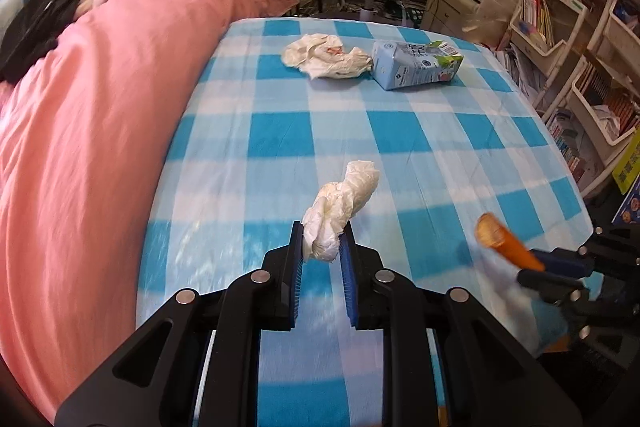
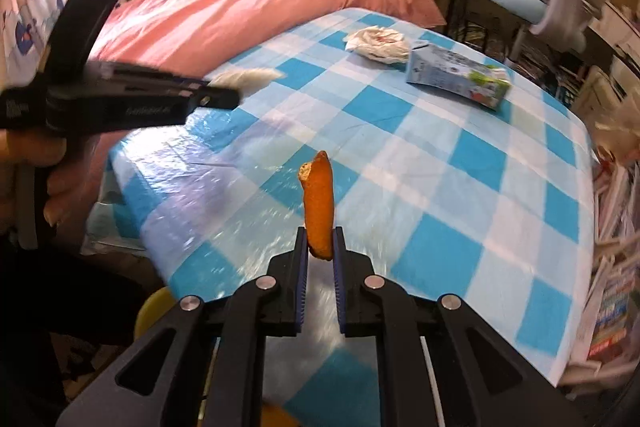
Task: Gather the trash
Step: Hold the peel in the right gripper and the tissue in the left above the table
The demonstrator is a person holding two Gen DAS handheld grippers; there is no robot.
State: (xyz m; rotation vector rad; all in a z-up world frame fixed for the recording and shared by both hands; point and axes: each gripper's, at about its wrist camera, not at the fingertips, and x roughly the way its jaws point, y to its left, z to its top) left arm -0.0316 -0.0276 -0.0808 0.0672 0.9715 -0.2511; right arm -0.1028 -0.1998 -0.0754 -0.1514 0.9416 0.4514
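Now both grippers are loaded. The left gripper (image 1: 322, 241) has its jaws clenched on a twisted tissue (image 1: 340, 209), whose long axis runs forward and up out of the jaws, above the near part of the checked tabletop (image 1: 400, 131). The right gripper (image 2: 320, 247) grips an orange peel (image 2: 319, 205), held upright between its jaws over the near edge.

Still lying at the far edge are a crumpled tissue (image 1: 324, 55) and, touching it on the right, a flattened carton (image 1: 416, 65), its long axis running roughly along that edge. Both lie well ahead of either gripper; the carton sits toward the right side, so the right arm looks the nearer for it.

No bin shows clearly. A yellow rim (image 2: 154, 311) peeks out below the near edge, left of the right gripper; whether it is a container, I cannot tell.
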